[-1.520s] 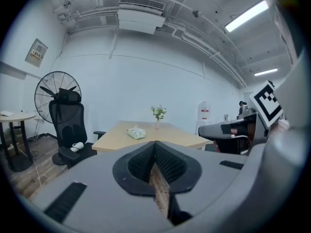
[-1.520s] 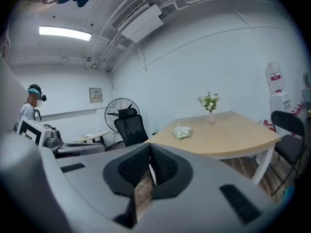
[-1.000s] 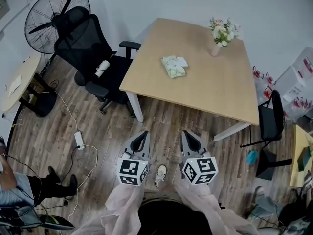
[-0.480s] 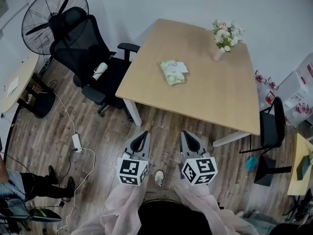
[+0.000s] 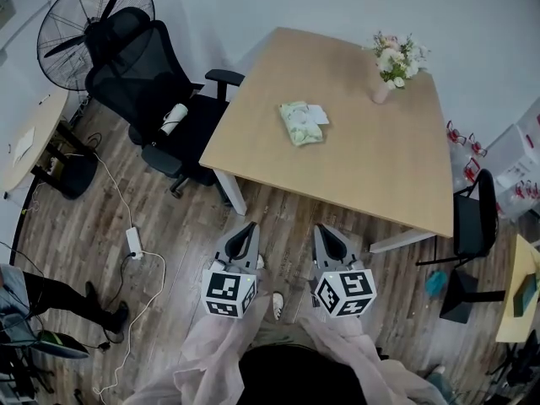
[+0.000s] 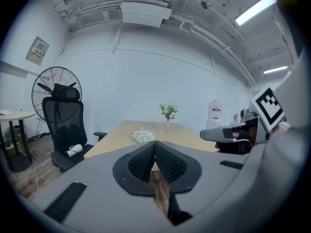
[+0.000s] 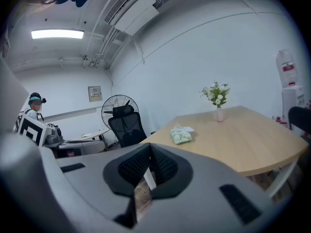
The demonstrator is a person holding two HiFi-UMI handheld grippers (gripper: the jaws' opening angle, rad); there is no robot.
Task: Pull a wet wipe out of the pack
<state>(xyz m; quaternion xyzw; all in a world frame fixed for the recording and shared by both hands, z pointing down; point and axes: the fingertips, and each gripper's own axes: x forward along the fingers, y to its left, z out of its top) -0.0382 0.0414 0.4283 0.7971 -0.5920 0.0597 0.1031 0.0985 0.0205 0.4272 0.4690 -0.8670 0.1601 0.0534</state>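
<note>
A pale green wet wipe pack (image 5: 300,123) with a white flap lies on the wooden table (image 5: 371,154), toward its far left part. It also shows small and far off as the pack (image 6: 143,137) in the left gripper view and the pack (image 7: 181,134) in the right gripper view. My left gripper (image 5: 246,236) and right gripper (image 5: 326,239) hang side by side over the floor, well short of the table's near edge. Both are shut with nothing between their jaws, tips touching at the left gripper (image 6: 154,144) and the right gripper (image 7: 148,147).
A vase of flowers (image 5: 393,62) stands at the table's far right corner. A black office chair (image 5: 160,91) and a standing fan (image 5: 80,19) are left of the table. Another black chair (image 5: 472,222) is at the right. Cables and a power strip (image 5: 133,241) lie on the floor; a person's legs (image 5: 67,302) at the left.
Both grippers have drifted slightly forward toward the table, which sits a little nearer in the head view. The person at the lower left has shifted. Both grippers stay shut.
</note>
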